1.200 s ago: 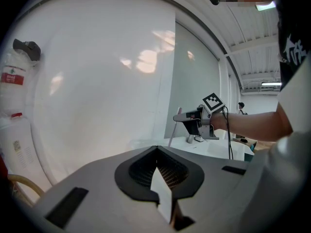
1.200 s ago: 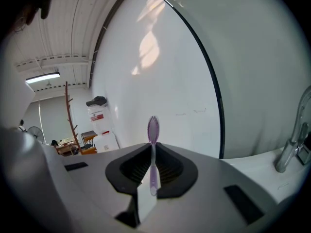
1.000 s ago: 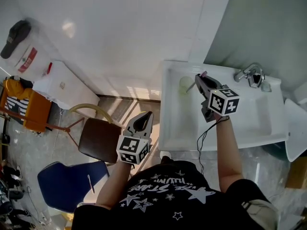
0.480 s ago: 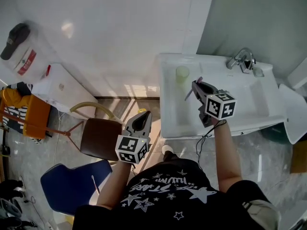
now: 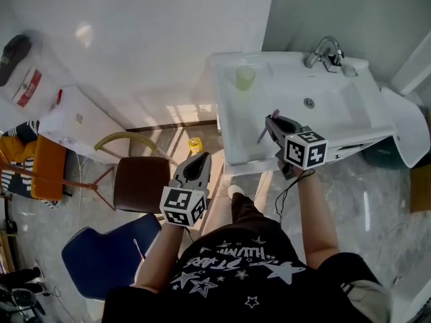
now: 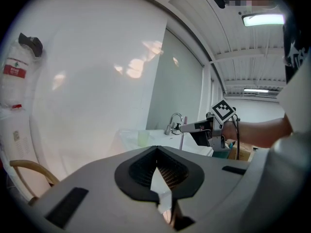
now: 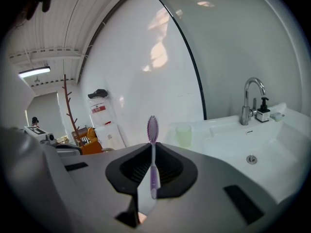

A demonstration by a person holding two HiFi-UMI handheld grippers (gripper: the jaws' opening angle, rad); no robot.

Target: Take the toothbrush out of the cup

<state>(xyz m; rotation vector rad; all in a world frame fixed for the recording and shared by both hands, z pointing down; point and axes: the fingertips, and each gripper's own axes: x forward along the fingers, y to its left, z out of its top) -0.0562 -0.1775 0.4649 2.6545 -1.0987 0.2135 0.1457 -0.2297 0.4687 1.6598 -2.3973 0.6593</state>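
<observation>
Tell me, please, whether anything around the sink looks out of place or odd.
Nothing stands out: the cup sits upright on the sink, and the toothbrush stands straight in the shut right claw.

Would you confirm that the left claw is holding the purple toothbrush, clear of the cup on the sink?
Not quite: the right gripper view shows the right claw, not the left, holding the purple toothbrush, clear of the cup on the sink.

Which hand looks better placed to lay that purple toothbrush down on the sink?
Probably the right. The right gripper has its jaws shut on the toothbrush and hangs at the sink's front edge. The left gripper is empty, off beside the chair.
</observation>
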